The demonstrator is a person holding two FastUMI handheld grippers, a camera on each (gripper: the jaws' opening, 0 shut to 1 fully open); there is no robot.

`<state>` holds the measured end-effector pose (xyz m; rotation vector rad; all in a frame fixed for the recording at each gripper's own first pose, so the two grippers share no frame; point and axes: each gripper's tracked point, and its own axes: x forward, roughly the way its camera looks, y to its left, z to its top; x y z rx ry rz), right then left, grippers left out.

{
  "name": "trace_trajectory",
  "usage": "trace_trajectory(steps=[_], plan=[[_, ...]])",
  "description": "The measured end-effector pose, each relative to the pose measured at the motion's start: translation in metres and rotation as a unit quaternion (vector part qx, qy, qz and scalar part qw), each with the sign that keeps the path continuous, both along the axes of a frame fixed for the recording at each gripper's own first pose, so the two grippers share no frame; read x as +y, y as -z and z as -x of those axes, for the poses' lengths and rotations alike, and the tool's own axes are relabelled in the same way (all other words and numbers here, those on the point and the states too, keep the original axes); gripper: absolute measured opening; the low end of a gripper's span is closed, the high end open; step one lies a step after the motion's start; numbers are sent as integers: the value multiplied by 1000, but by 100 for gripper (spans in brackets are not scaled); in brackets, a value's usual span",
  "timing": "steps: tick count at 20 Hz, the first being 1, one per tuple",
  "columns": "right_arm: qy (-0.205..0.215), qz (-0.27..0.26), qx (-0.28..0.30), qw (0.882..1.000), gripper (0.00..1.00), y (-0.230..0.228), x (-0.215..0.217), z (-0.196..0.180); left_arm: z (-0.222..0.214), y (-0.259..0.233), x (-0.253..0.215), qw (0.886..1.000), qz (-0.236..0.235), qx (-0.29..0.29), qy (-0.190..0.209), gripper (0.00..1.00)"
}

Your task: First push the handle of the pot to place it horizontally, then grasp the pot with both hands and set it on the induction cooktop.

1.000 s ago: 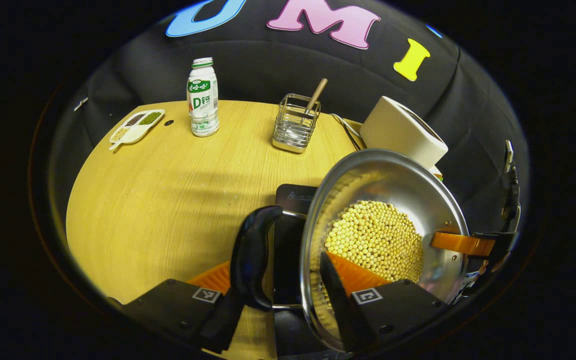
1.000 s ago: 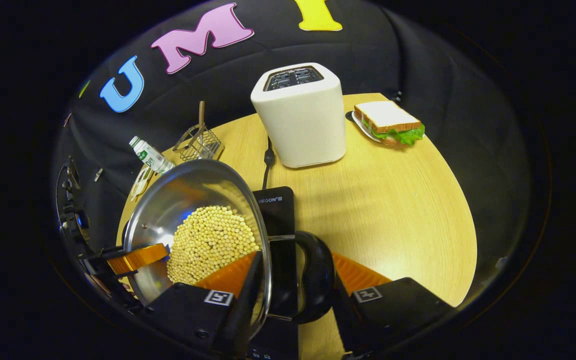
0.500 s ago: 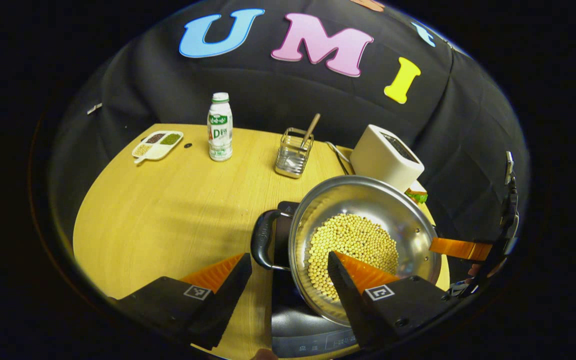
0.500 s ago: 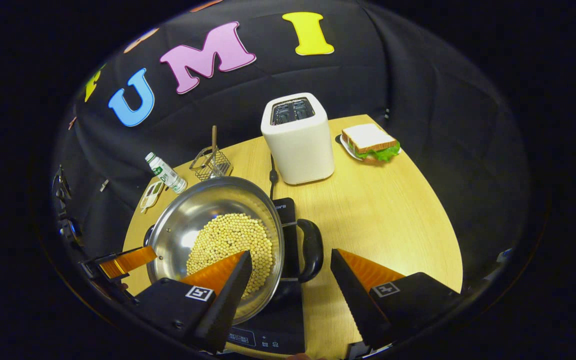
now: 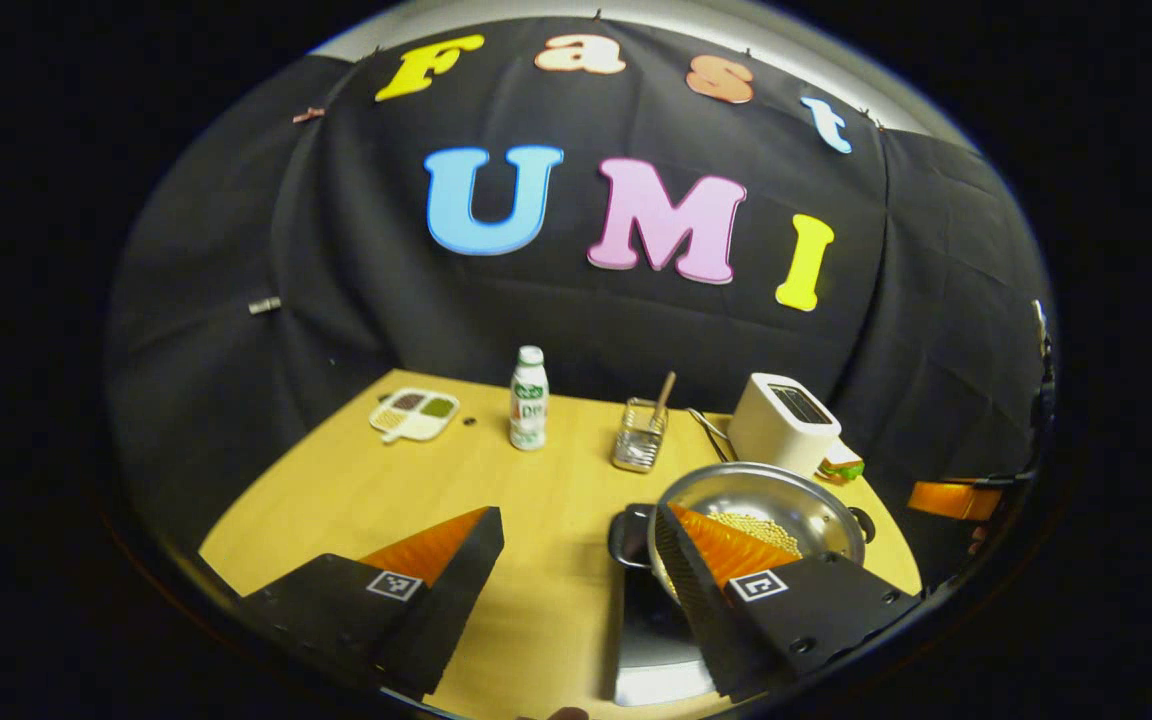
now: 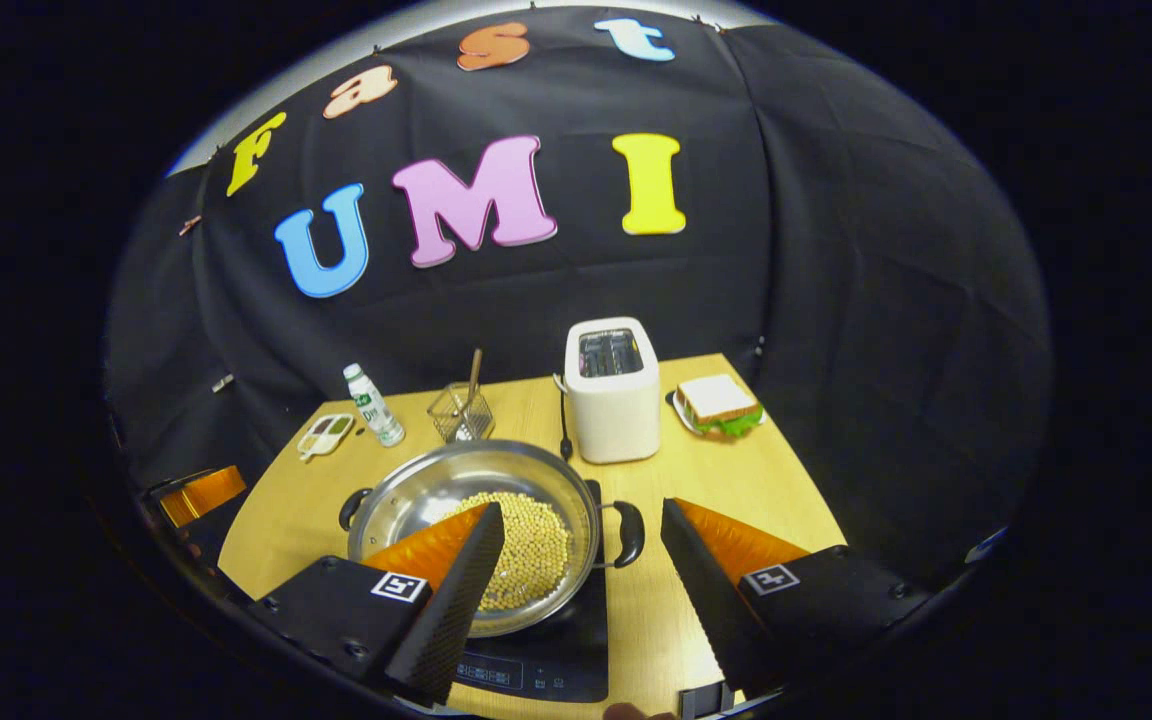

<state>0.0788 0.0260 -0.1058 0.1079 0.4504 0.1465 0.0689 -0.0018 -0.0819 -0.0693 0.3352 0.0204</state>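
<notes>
The placing step looked complete, and nothing seemed left but drawing clear. At lower centre of the right gripper view, the shiny steel pot (image 6: 481, 530), filled with yellow beans, sat on the black induction cooktop (image 6: 546, 660). The left gripper (image 5: 576, 570) and right gripper (image 6: 581, 575) were spread apart, empty.

A light wooden table (image 6: 756, 480) carries an induction cooktop (image 6: 546, 660), toaster (image 6: 612, 405), sandwich plate (image 6: 684, 412), bottle (image 6: 373, 404), wire holder (image 6: 460, 413) — and a divided dish (image 6: 326, 435).

On the counter (image 6: 736, 480): a toaster (image 6: 613, 405), a sandwich (image 6: 719, 405), a bottle (image 6: 373, 404), a wire holder (image 6: 461, 412) and a divided dish (image 6: 326, 434).
</notes>
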Motion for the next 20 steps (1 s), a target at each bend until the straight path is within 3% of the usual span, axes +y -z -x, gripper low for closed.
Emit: trace_trajectory(steps=[3, 8, 12, 14, 19, 20], plan=[[28, -8, -69, 997, 99, -45, -8, 7, 23, -39, 14, 998, -26, -55, -5, 95], [69, -22, -170, 983, 98, -102, -9, 31, 55, -82, 26, 991, -33, -131, -13, 95], [77, -39, -233, 969, 98, -123, 2, 59, 78, -71, 25, 990, -34, -135, -3, 95], [87, -35, -241, 966, 98, -114, 4, 68, 87, -60, 31, 991, -36, -130, -10, 95], [72, -9, -215, 974, 98, -85, 21, 94, 107, -45, 19, 994, -18, -112, 9, 95], [71, 0, -215, 974, 92, -83, 21, 98, 109, -45, 17, 994, -17, -112, 11, 95]])
